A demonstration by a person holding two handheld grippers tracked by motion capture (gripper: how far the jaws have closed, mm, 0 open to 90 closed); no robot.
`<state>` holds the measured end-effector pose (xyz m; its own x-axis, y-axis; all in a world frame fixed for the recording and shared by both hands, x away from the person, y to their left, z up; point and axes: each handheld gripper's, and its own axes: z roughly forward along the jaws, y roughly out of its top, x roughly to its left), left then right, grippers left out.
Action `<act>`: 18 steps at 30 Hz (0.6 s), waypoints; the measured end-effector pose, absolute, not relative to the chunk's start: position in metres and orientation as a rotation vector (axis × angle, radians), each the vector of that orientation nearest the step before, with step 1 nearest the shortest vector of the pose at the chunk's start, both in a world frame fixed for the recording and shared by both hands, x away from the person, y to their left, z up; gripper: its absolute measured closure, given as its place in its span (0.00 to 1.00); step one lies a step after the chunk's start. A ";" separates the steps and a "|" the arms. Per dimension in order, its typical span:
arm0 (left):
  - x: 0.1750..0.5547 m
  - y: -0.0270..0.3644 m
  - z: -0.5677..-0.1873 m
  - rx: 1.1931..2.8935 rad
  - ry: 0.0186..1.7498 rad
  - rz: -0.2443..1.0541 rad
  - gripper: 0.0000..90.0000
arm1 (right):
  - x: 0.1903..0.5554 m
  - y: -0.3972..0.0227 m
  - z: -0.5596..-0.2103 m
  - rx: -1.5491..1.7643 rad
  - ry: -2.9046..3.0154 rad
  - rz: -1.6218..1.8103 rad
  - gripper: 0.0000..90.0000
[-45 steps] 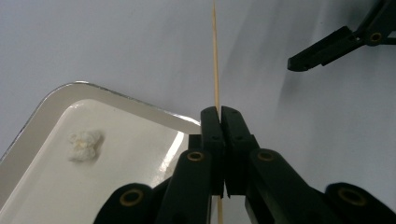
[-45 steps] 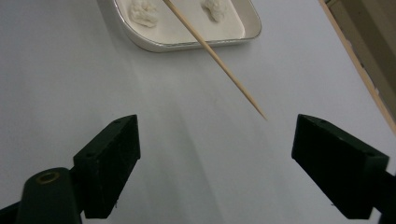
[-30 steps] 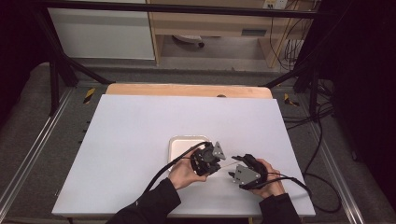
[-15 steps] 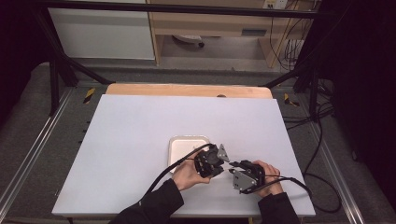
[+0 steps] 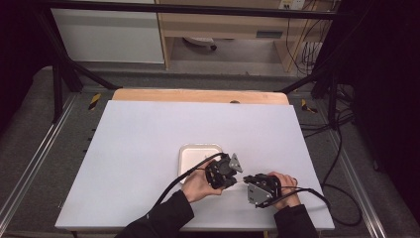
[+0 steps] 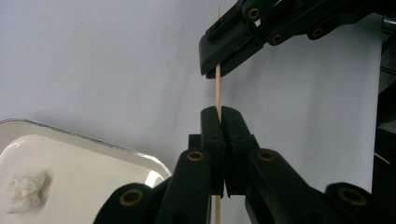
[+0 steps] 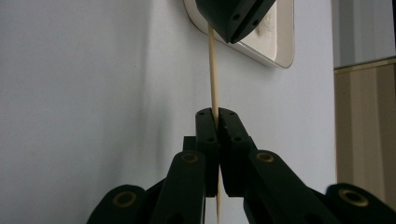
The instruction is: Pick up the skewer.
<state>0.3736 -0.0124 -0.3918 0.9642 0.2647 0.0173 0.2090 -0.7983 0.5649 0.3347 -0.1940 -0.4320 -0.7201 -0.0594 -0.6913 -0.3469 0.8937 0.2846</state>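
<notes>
Wooden skewer (image 6: 217, 88) clamped at both ends: left gripper (image 6: 219, 114) pinching it, right gripper (image 7: 215, 114) jaws just closed on it. Keep grips aligned, avoid bending; white tray (image 5: 190, 154) beside.

Pale tan wooden skewer (image 6: 217, 88) between black left gripper (image 6: 220, 114) and black right gripper (image 7: 215, 114). White tray (image 6: 140, 161), silver rim, left of left gripper; whitish lump (image 6: 23, 191) inside. Table (image 5: 148, 134) plain white.

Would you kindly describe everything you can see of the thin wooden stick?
The wooden stick is thin, straight, pale tan and looks like a bare skewer. It spans the gap between the two tools: the left tool is shut on one part, the right tool on another. It is held above the white table, beside the tray.
</notes>
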 end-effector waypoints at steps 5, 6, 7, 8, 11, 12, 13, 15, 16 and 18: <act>0.374 -0.012 -0.392 2.527 0.332 0.125 0.98 | 0.335 -0.193 -0.432 -0.302 2.345 0.517 0.99; 0.373 -0.012 -0.392 2.526 0.329 0.120 0.98 | 0.335 -0.193 -0.432 -0.313 2.346 0.518 0.99; 0.373 -0.011 -0.393 2.524 0.327 0.119 0.98 | 0.335 -0.193 -0.432 -0.313 2.346 0.518 0.99; 0.372 -0.010 -0.392 2.525 0.322 0.118 0.98 | 0.334 -0.193 -0.432 -0.306 2.351 0.519 0.99; 0.371 -0.005 -0.391 2.544 0.324 0.126 0.86 | 0.334 -0.194 -0.433 -0.297 2.358 0.493 0.99; 0.371 -0.003 -0.390 2.553 0.325 0.135 0.86 | 0.334 -0.194 -0.433 -0.297 2.358 0.493 0.99; 0.371 -0.002 -0.389 2.571 0.321 0.143 0.85 | 0.334 -0.194 -0.433 -0.298 2.359 0.487 0.99; 0.373 0.002 -0.389 2.602 0.326 0.137 0.84 | 0.333 -0.193 -0.433 -0.297 2.361 0.480 0.99; 0.374 0.003 -0.390 2.618 0.333 0.133 0.84 | 0.333 -0.193 -0.433 -0.298 2.359 0.475 0.99; 0.376 0.004 -0.392 2.642 0.332 0.113 0.85 | 0.334 -0.193 -0.433 -0.309 2.355 0.467 0.99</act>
